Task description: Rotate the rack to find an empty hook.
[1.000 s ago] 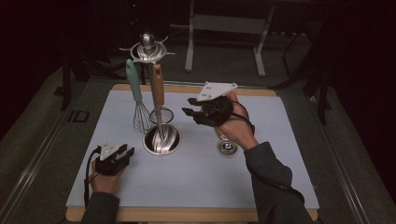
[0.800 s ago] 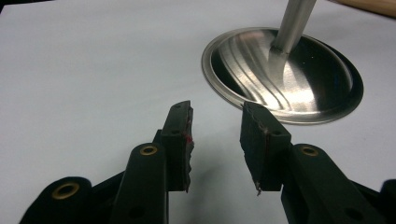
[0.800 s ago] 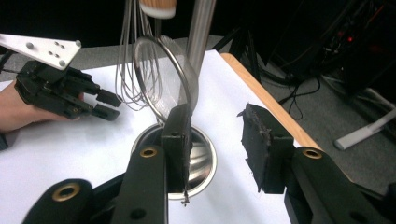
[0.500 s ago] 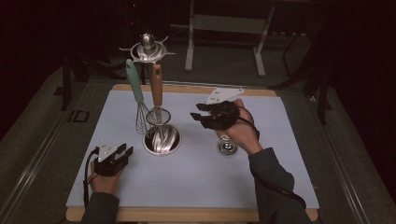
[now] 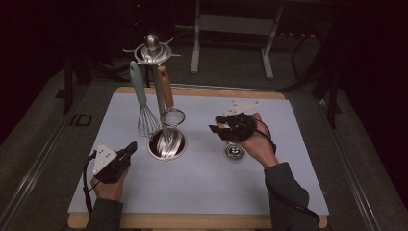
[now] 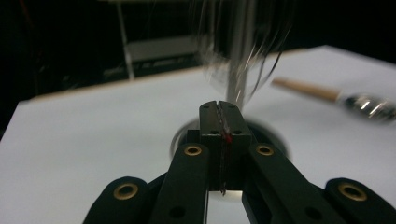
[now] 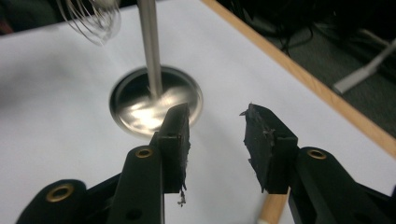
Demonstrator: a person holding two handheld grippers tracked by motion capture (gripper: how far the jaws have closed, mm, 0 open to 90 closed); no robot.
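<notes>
Since the earlier frame my right gripper (image 5: 222, 124) has come down from centre frame toward the wood-handled ladle (image 5: 234, 150) lying flat on the white mat (image 5: 202, 187) just right of centre, while my left gripper (image 5: 130, 148) rose at lower left and its jaws have just been closing with nothing between them. Largest to smallest: the utensil stand (image 5: 161, 101) already carries the whisk (image 5: 144, 113) and strainer (image 5: 172, 115); the ladle is not hung. Right jaws stand apart, empty; left jaws meet.
</notes>
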